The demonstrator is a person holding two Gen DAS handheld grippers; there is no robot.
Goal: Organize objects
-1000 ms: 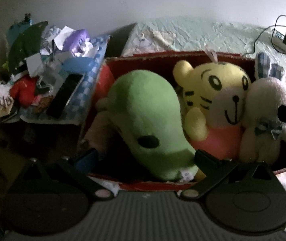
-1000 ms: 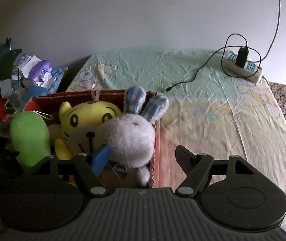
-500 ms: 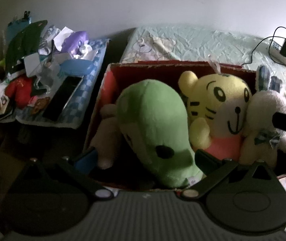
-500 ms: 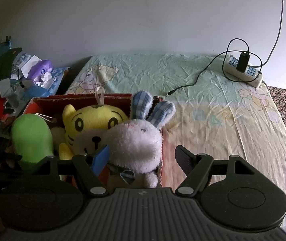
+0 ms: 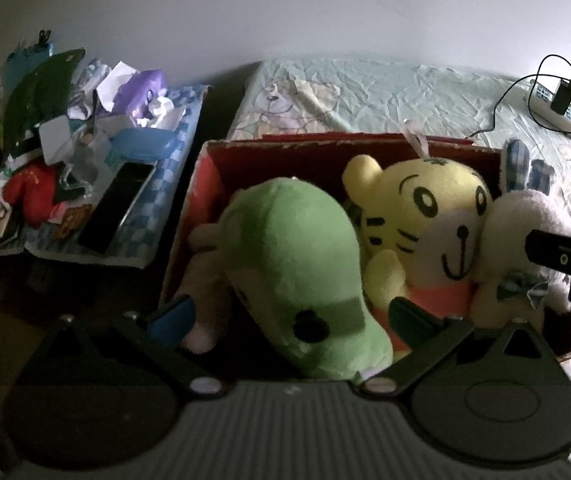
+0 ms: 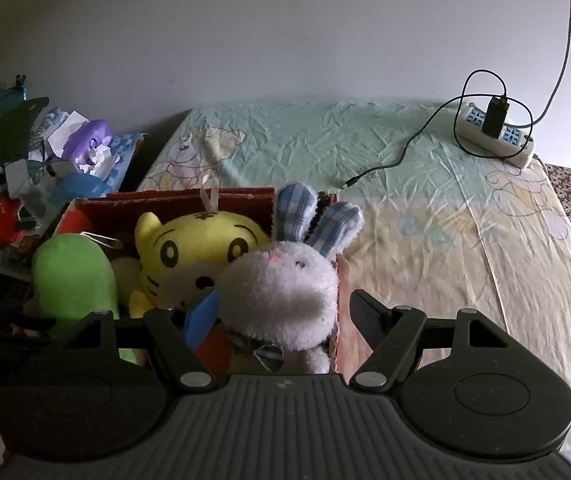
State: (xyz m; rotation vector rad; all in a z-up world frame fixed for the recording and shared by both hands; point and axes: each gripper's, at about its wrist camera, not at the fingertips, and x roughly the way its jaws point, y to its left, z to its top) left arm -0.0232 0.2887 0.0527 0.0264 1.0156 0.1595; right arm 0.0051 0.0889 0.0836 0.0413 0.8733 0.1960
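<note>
On the bed (image 6: pixel 425 184), at its near-left corner, sits the red cardboard box (image 5: pixel 305 148) holding the task's things: a green soft plush toy (image 5: pixel 297 264) at left, a yellow striped tiger plush (image 5: pixel 425 208) in the middle, a white fluffy rabbit plush with checked blue ears (image 6: pixel 281 284) at right. A pale pinkish plush (image 5: pixel 201 280) is wedged low at the box's left wall, mostly hidden.

Left gripper (image 5: pixel 289 320): jaws apart, straddling the green plush's near end; contact not clear, nothing clamped. Right gripper (image 6: pixel 285 312): jaws apart either side of the rabbit, also not clamped.

Progress, my read: packing looks mostly done. Three toys upright in a row, box about full. Rabbit sits tight against the right wall, ears above the rim; may want a nudge down. Green plush leans toward the near rim, could be seated deeper.

Left over: bed surface right of the box is bare apart from a white power strip with charger and black cable (image 6: pixel 493 132), far right. Heap of mixed clutter on a blue checked cloth (image 5: pixel 85 152) left of the bed is unsorted; can't tell whether it's in scope.
</note>
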